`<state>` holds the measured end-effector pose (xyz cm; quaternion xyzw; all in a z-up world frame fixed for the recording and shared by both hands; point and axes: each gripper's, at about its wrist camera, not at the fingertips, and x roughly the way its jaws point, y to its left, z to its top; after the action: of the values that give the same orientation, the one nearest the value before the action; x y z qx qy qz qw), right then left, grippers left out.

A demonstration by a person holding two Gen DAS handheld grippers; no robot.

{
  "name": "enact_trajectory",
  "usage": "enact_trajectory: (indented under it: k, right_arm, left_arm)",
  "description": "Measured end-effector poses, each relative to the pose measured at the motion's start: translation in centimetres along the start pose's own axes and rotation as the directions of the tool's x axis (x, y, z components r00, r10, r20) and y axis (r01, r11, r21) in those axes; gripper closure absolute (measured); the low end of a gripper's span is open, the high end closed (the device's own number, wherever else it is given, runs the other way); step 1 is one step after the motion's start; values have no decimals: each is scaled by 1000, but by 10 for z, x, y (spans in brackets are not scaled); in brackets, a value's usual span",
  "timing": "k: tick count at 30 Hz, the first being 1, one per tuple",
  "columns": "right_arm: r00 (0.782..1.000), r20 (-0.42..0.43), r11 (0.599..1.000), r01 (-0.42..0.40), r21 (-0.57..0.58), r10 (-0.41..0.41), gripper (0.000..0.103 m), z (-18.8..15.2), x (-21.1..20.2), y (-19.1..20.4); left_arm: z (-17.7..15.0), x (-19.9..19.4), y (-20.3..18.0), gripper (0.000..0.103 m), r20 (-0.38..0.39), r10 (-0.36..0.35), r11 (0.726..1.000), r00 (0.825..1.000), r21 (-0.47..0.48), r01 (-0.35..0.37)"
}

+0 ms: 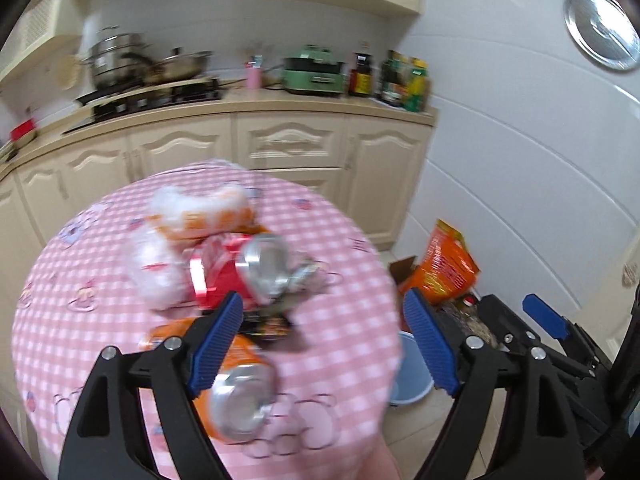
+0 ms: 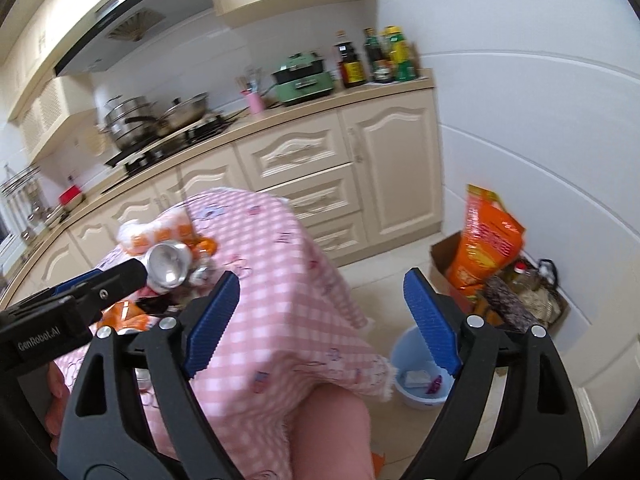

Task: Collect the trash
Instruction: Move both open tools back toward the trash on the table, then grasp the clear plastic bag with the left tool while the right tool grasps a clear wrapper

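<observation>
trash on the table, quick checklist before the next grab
1. Left gripper open, nothing between its fingers: ok.
2. Right gripper open and empty: ok.
3. Red can and orange can in view on the table: ok.
4. Blue bucket on the floor beside the table, top uncovered: ok.
5. Cans clear of the wrappers: not ok, they lie bunched together.
6. Sharp view of the pile: not ok, blurred.
</observation>
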<state>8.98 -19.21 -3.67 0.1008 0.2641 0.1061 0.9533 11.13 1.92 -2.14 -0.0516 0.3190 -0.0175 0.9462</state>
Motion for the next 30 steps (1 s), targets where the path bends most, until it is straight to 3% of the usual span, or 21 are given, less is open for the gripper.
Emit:
enact_trajectory:
  k: [9, 17, 24, 30]
  right_arm:
    - [991, -78, 989, -119, -87, 112, 20, 6, 44, 46]
    - [974, -179, 978, -166, -127, 142, 20, 2, 96, 70]
    - [955, -258, 974, -185, -127, 148, 20, -2, 136, 78]
    - [946, -266, 967, -224, -119, 186, 20, 1, 152, 81]
  left_arm:
    - [6, -5, 74, 21, -10, 133, 983, 991, -128, -133]
    - [5, 14, 130, 21, -82, 214, 948, 973, -223, -227]
    - [4, 48, 173, 21, -176, 221, 915, 959, -301, -267]
    - [4, 83, 190, 21, -235, 172, 903, 957, -350, -248]
